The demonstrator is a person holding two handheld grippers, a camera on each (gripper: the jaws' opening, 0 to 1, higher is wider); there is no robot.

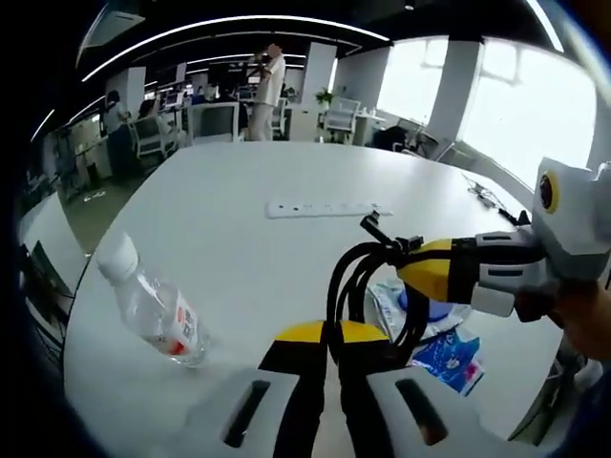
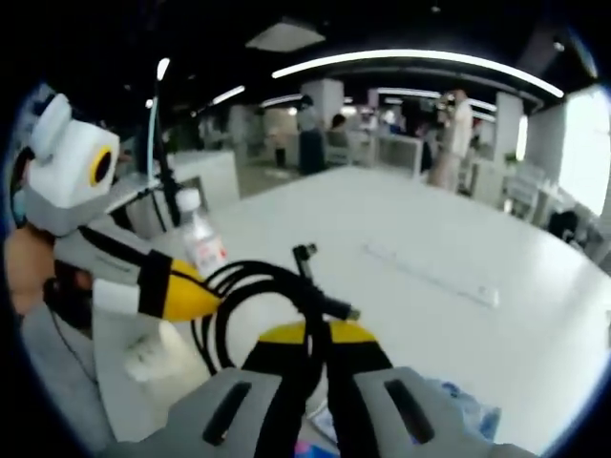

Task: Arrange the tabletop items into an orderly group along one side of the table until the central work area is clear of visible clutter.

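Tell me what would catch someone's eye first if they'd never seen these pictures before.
Most striking is the coiled black cable, pinched by both yellow-tipped grippers at once: the left gripper from below and the right gripper from the side. Next is the clear water bottle lying tilted near the white table's edge. A blue-and-white packet lies under the cable, and a white power strip sits farther back.

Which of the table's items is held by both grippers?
The coiled black cable: left gripper and right gripper both pinch it. Bottle and power strip lie untouched.

Blue packet [image 1: 449,355] partly behind cable [image 1: 368,286]
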